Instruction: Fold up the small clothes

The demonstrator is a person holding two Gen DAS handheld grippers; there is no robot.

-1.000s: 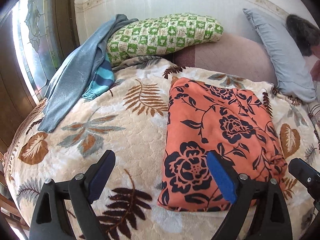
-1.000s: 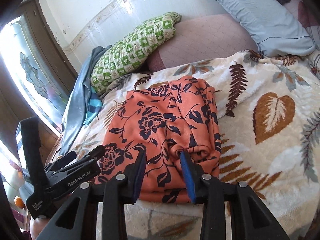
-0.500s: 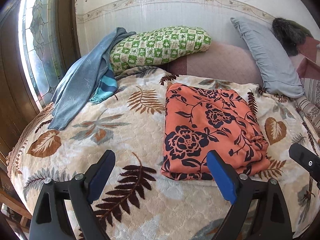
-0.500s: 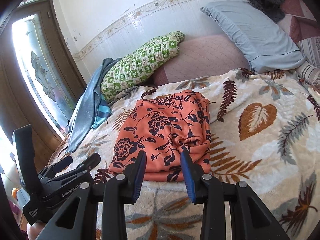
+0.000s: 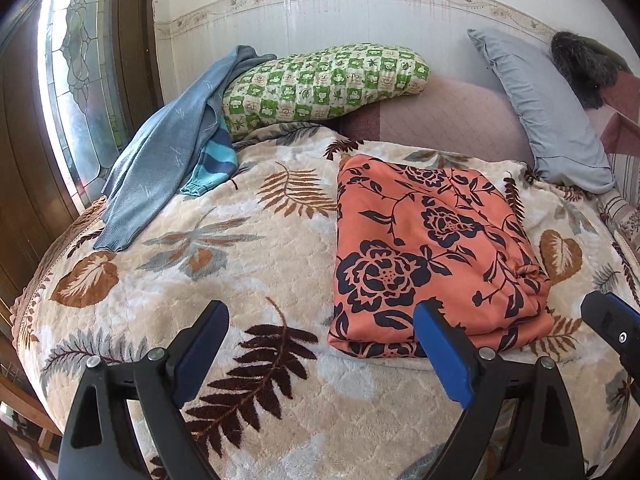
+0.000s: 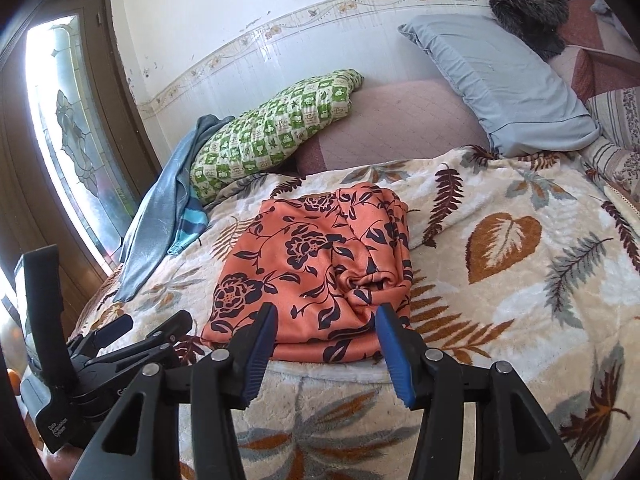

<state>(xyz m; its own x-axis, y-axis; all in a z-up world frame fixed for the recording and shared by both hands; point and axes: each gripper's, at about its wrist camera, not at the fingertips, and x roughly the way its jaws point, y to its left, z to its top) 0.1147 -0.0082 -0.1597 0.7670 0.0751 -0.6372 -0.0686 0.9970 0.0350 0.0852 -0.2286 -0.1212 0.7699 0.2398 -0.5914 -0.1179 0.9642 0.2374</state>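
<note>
While both tongs hang above the near edge of the bed (image 5: 168, 280), nothing sits between their blue pads.

Item one: folded orange floral garment (image 5: 428, 256), lying flat on the leaf-patterned blanket (image 6: 520, 280), a gathered tuck at its right side.

Item two: left tongs (image 5: 320, 344), spread wide and released, over bare blanket just left of the garment's near corner.

Item three: right tongs (image 6: 326, 340), jaws just opened further, empty, poised before the garment's front edge; whether they touch the cloth cannot be told.

Item four: blue sweater (image 5: 160, 160), draped by the glass door (image 5: 80, 92), well apart from the garment.

Item five: green checked pillow (image 5: 320, 80) and grey pillow (image 6: 500, 88) against the wall.
</note>
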